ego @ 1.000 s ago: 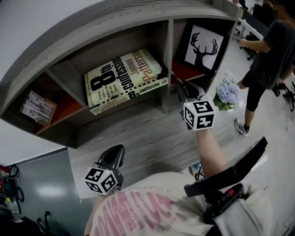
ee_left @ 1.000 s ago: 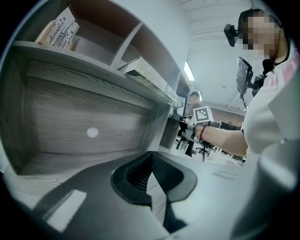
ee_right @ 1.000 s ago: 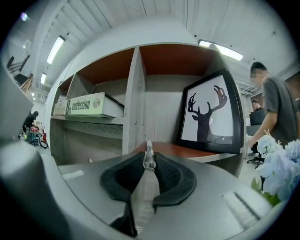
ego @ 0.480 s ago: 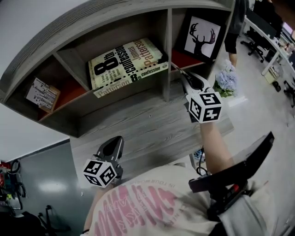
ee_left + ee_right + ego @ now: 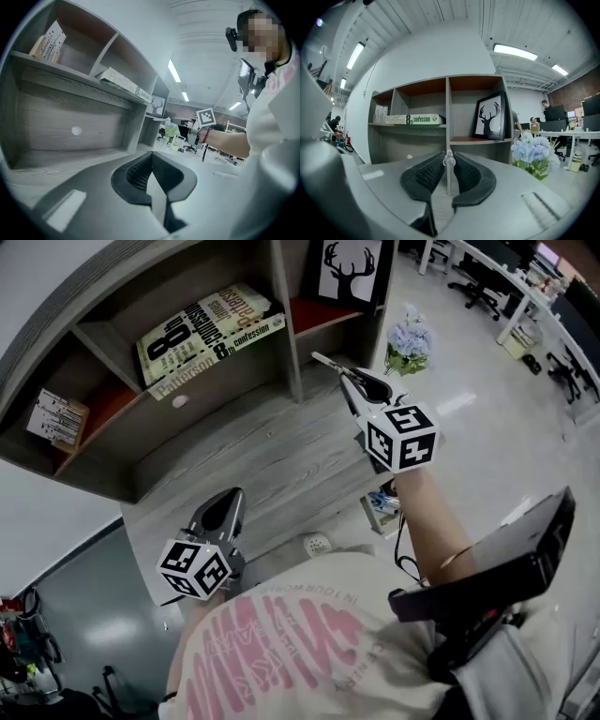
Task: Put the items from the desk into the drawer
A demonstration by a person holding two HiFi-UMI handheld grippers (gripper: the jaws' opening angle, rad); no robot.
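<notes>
Thin rod [image 5: 448,180] clamped in right gripper [image 5: 449,155], poking beyond tips; left gripper [image 5: 151,155] closed, empty.

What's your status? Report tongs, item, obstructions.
Left tongs shut, empty. Right tongs shut on thin pen-like stick, over desk. Drawer not in sight. Flowers beyond desk's end, apart.
</notes>
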